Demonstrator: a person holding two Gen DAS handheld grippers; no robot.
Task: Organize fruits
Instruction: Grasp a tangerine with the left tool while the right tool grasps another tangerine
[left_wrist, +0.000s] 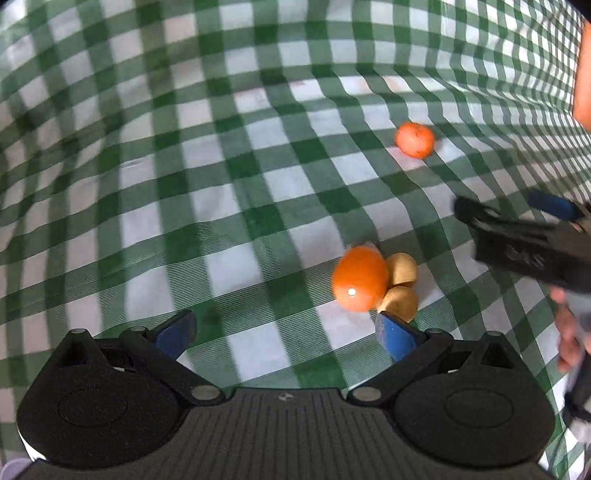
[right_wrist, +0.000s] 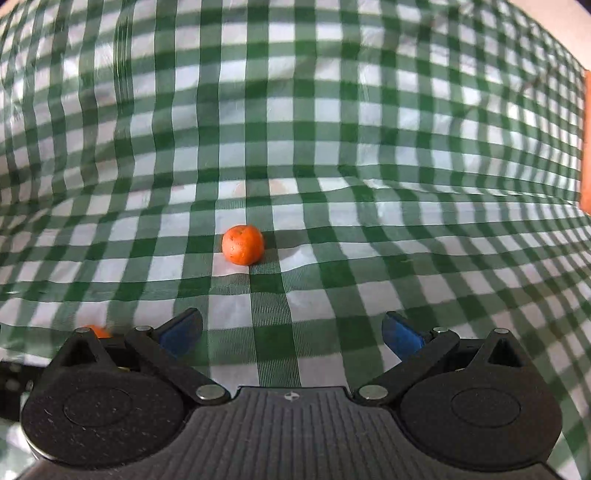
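Resting on the checked cloth, a glossy orange fruit (left_wrist: 360, 278) touches two tan ones just beyond the left claw (left_wrist: 286, 332), spread apart; the right claw (right_wrist: 291, 332), likewise apart, faces a dimpled tangerine (right_wrist: 243, 244).

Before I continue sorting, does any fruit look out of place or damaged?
One small orange fruit lies alone on the checked tablecloth, apart from the cluster of a larger orange fruit touching two tan ones. No damage is visible.
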